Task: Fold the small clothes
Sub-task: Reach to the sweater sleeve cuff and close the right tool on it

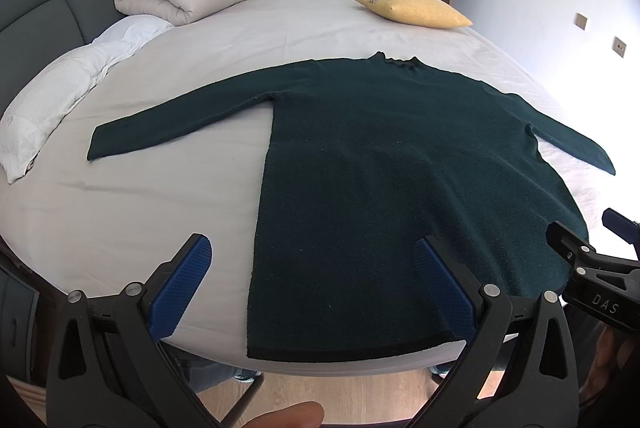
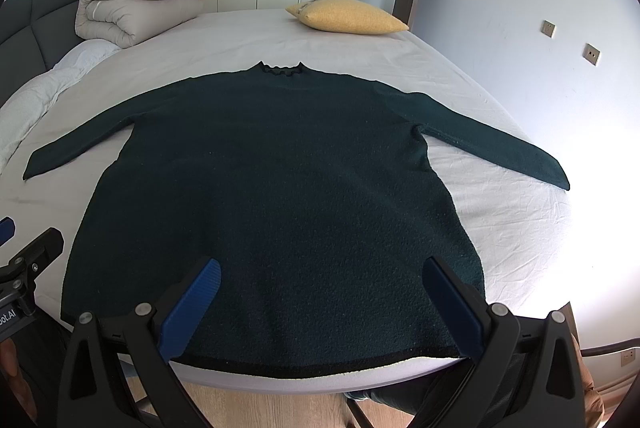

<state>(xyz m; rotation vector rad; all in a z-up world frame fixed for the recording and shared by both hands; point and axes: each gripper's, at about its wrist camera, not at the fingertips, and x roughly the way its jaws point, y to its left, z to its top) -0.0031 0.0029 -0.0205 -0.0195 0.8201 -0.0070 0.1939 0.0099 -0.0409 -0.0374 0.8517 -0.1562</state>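
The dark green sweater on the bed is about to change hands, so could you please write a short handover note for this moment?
Left gripper: open, empty, above the hem's left corner.
Right gripper: open, empty, above the hem's right side.
Dark green sweater: flat on the bed, collar away from you, both sleeves spread outward, hem at the near edge.
Done: sweater laid out.
Left: every fold; nothing gripped yet.

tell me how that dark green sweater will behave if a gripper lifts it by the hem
The sweater lies fully flat with both sleeves spread, so it is probably floppy and would drape from a single pinch. Its fuzzy, thick-looking knit suggests it should grip the pads rather than slip. On the wrinkled white sheet, a push would likely bunch it, not slide it whole.
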